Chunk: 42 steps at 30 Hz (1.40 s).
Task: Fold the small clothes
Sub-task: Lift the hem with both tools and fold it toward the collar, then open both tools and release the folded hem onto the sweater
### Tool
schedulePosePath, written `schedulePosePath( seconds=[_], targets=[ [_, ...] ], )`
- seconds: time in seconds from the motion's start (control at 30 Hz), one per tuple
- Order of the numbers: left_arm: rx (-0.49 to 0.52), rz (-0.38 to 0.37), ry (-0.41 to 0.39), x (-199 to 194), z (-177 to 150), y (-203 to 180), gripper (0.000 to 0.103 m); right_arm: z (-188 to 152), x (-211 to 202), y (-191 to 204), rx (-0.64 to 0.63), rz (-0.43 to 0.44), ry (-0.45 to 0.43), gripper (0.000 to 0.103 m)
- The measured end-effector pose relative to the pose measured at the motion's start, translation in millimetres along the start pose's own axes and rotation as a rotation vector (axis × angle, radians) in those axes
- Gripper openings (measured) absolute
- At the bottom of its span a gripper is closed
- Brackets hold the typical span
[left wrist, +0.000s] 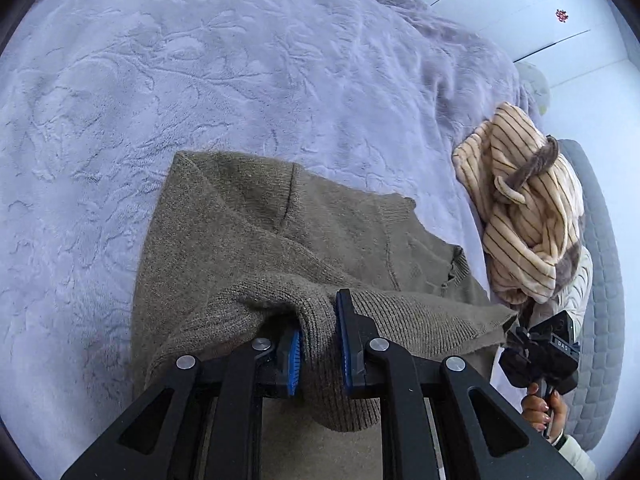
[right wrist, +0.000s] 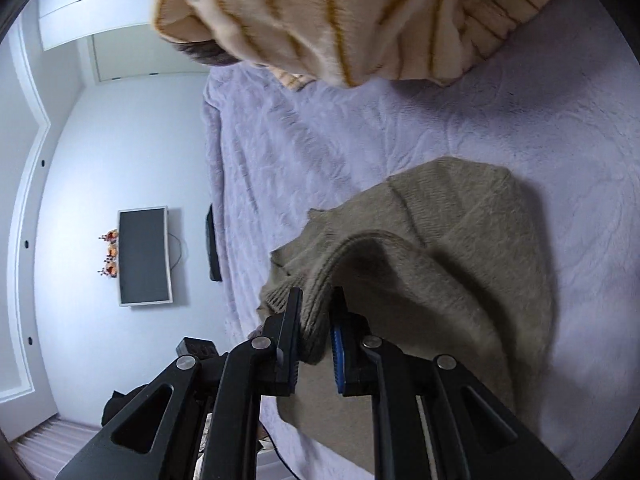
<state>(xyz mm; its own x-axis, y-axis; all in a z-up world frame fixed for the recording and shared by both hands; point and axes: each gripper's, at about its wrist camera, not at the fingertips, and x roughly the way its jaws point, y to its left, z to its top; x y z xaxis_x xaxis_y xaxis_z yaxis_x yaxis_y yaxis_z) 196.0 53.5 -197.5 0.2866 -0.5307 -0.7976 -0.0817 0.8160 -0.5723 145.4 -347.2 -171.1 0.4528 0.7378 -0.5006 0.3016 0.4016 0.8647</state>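
Both grippers are clamped on the olive knit sweater (left wrist: 256,240): the left gripper (left wrist: 318,344) pinches a thick fold of ribbed knit at the lower centre of its frame, and the right gripper (right wrist: 316,332) nips a ribbed hem edge at the lower centre of its own, jaws drawn in tight on the cloth. Largest in both views is the lilac plush blanket (left wrist: 200,80) that covers the bed, and the sweater lies on it, its near part lifted and sagging between the two grips. It looks soft, limp and fairly light, fuzzy enough not to slip; I judge the ribbed hem and doubled edges the firmest places to hold, since the loose body would only stretch. At the right of the left view, and across the top of the right view, sits a heaped cream striped garment (left wrist: 528,208), close enough to crowd a fold laid that way. On the wall at centre left of the right view hangs a small dark screen (right wrist: 144,256), well clear.
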Motion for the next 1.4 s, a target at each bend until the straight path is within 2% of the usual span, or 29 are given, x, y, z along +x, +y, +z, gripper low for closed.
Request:
schedulePosePath(
  seconds=[0.13, 0.3, 0.37, 0.4, 0.43, 0.57, 0.67, 0.77, 0.9, 1.07, 1.1, 1.13, 1.2, 1.27, 1.33, 1.4],
  targets=[
    [-0.017, 0.000, 0.025, -5, 6, -4, 0.016, 8, 11, -7, 0.016, -0.058, 0.000, 0.018],
    [0.065, -0.003, 0.057, -28, 8, -23, 0.016, 16, 3, 11, -0.022, -0.074, -0.024, 0.019],
    [0.083, -0.008, 0.062, -38, 6, -27, 0.016, 14, -8, 21, -0.048, -0.088, -0.035, 0.030],
    [0.096, -0.009, 0.064, -43, 4, -30, 0.016, 14, -12, 24, -0.060, -0.094, -0.039, 0.045],
    [0.105, -0.007, 0.062, -47, 3, -31, 0.017, 12, -17, 30, -0.079, -0.108, -0.050, 0.053],
    [0.160, 0.020, 0.064, -58, -5, -37, 0.017, 2, -34, 43, -0.138, -0.148, -0.077, 0.053],
    [0.254, 0.126, 0.084, -51, -12, -44, 0.017, -13, -41, 44, -0.151, -0.159, -0.062, 0.053],
    [0.265, 0.178, 0.078, -43, -10, -46, 0.017, -26, -41, 39, -0.166, -0.183, -0.050, 0.053],
    [0.192, 0.151, -0.013, -54, -1, -47, 0.017, -37, -34, 30, -0.159, -0.188, -0.020, 0.053],
    [0.208, 0.134, -0.004, -61, -3, -52, 0.017, -40, -20, 33, -0.168, -0.155, 0.029, 0.053],
    [0.220, 0.130, 0.002, -63, -5, -52, 0.024, -41, -18, 35, -0.182, -0.156, 0.039, 0.053],
    [0.225, 0.132, 0.004, -64, -8, -53, 0.056, -44, -14, 37, -0.201, -0.165, 0.055, 0.053],
    [0.236, 0.213, -0.045, -70, -12, -55, 0.102, -49, -7, 38, -0.224, -0.191, 0.077, 0.053],
    [0.244, 0.252, -0.092, -78, -12, -54, 0.102, -54, 1, 36, -0.231, -0.209, 0.100, 0.053],
    [0.204, 0.245, -0.096, -81, -8, -47, 0.102, -56, 6, 33, -0.226, -0.211, 0.109, 0.053],
    [0.216, 0.277, -0.087, -80, -7, -45, 0.102, -56, 9, 33, -0.228, -0.213, 0.112, 0.053]
  ],
)
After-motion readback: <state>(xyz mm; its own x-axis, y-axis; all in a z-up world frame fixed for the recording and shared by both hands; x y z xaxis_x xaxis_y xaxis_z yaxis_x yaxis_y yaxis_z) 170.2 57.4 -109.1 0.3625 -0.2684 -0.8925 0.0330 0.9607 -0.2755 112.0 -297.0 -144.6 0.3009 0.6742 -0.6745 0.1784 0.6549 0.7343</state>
